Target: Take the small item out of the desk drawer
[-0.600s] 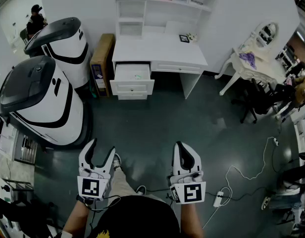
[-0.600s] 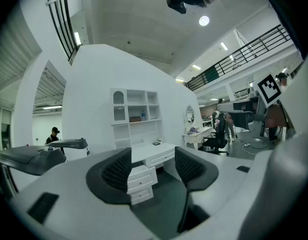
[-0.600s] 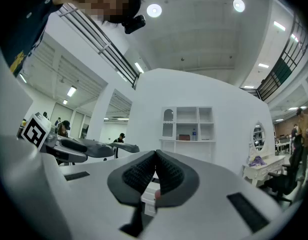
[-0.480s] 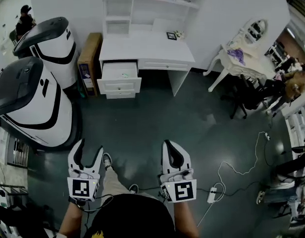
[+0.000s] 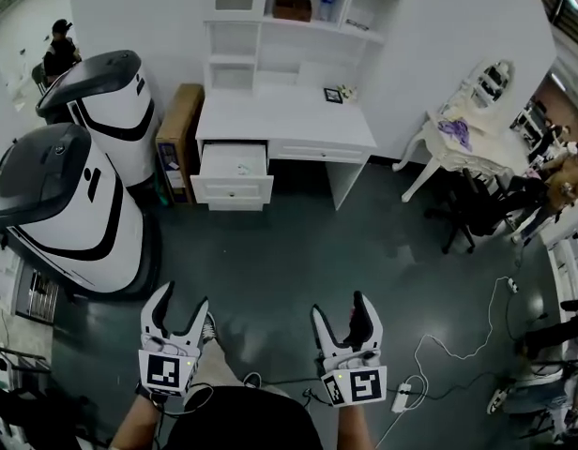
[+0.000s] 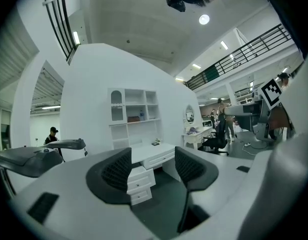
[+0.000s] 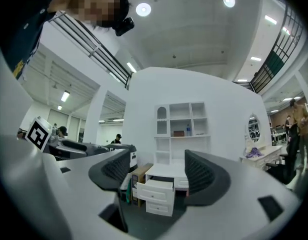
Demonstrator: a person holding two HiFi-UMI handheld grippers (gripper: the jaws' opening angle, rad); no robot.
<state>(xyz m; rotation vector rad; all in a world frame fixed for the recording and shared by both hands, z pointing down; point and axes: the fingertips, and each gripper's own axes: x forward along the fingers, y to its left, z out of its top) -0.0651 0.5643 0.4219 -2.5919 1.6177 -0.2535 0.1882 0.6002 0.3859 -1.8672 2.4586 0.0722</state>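
The left gripper (image 5: 183, 300) and the right gripper (image 5: 341, 309) are held low before the person, each with its black ribbed pads (image 6: 116, 170) spread and nothing between them, so the approach is judged to be the step in hand. A stretch of smooth, dark floor (image 5: 289, 242) is to be crossed before the white, square-edged desk (image 5: 284, 120), well apart from both tools, can be reached. Its upper left drawer (image 5: 235, 162) is found pulled open, and a pale speck on its bottom is taken to be the small item (image 5: 240, 168), though shape and material cannot be made out; a downward reach and a light pinch would be called for.
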